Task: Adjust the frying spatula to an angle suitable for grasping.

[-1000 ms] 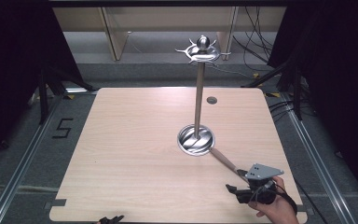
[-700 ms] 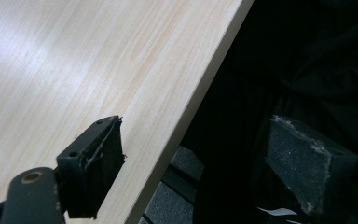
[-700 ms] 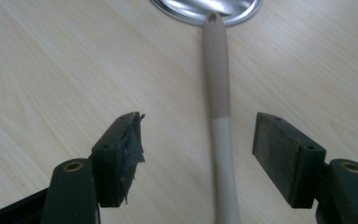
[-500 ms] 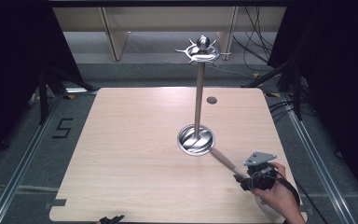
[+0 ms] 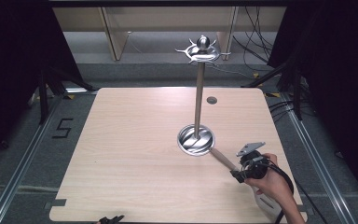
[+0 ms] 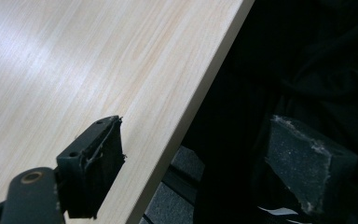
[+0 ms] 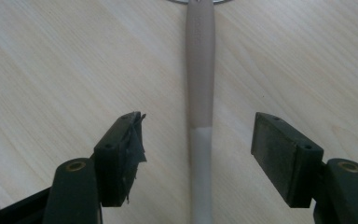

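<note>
A metal stand rises from a round shiny base (image 5: 196, 139) in the middle of the wooden table (image 5: 130, 140), its thin pole (image 5: 198, 93) ending in a ring of hooks (image 5: 202, 50). A long utensil handle (image 5: 223, 158) lies on the table, running from the base's rim towards the near right. In the right gripper view the handle (image 7: 200, 70) is taupe farther off and whitish nearer. My right gripper (image 5: 237, 173) (image 7: 198, 137) is open, one jaw on each side of the handle without touching it. My left gripper (image 5: 109, 219) (image 6: 200, 158) is open and holds nothing, straddling the table's near edge.
A small dark round grommet (image 5: 211, 100) sits in the table behind the stand. Metal rails (image 5: 23, 163) run along the floor on both sides, with a "5" marking (image 5: 63, 127) at the left. Cables (image 5: 261, 60) lie on the floor at the back right.
My right gripper has moved forward and left along the handle, towards the stand, and now straddles the handle. The left gripper and the stand have not moved.
</note>
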`<state>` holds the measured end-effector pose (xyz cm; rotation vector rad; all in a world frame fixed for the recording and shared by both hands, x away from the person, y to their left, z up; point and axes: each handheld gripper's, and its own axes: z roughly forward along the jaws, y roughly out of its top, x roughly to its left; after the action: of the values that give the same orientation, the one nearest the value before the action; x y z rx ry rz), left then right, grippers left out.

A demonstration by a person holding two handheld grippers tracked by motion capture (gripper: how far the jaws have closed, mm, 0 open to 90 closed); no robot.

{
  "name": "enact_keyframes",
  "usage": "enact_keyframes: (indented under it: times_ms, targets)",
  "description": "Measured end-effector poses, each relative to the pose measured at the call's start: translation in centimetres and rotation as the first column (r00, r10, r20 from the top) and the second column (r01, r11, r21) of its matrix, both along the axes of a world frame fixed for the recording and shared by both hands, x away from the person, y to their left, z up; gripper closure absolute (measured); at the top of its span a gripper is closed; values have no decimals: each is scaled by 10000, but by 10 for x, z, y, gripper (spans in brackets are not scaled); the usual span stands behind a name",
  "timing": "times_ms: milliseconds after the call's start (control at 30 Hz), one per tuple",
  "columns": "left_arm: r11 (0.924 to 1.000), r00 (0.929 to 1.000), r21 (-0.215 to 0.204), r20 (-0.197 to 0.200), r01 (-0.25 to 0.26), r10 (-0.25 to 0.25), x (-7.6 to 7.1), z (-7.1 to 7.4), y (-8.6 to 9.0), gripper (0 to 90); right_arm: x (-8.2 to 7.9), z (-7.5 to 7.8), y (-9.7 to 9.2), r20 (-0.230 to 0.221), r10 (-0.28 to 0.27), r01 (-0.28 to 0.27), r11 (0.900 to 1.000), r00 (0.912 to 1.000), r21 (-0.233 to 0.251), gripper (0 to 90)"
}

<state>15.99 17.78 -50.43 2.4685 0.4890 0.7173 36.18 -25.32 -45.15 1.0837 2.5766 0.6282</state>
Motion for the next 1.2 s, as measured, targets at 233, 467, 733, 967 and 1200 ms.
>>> enact_keyframes:
  times_ms: [233,467,733,967,1200]
  targets:
    - [10000,9999,29,95,-34,34,-1,0,-1,178,11,-6,1,-790,-161,148,9998,9967,-165,450]
    - [10000,10000,-47,-30,47,-47,-1,0,-1,178,21,-12,1,-1211,-166,113,9990,9925,-441,533]
    - [10000,10000,-9,-1,53,-53,-1,0,-1,178,27,-19,7,-1375,22,-115,9977,9905,-668,584]
    - [10000,10000,-2,-10,71,-71,-1,0,-1,179,32,-24,9,-1598,-81,-80,9950,9871,-997,638]
    - [10000,10000,-31,-13,59,-59,-1,0,-1,178,35,-26,13,-1782,87,-269,9946,9840,-1002,701]
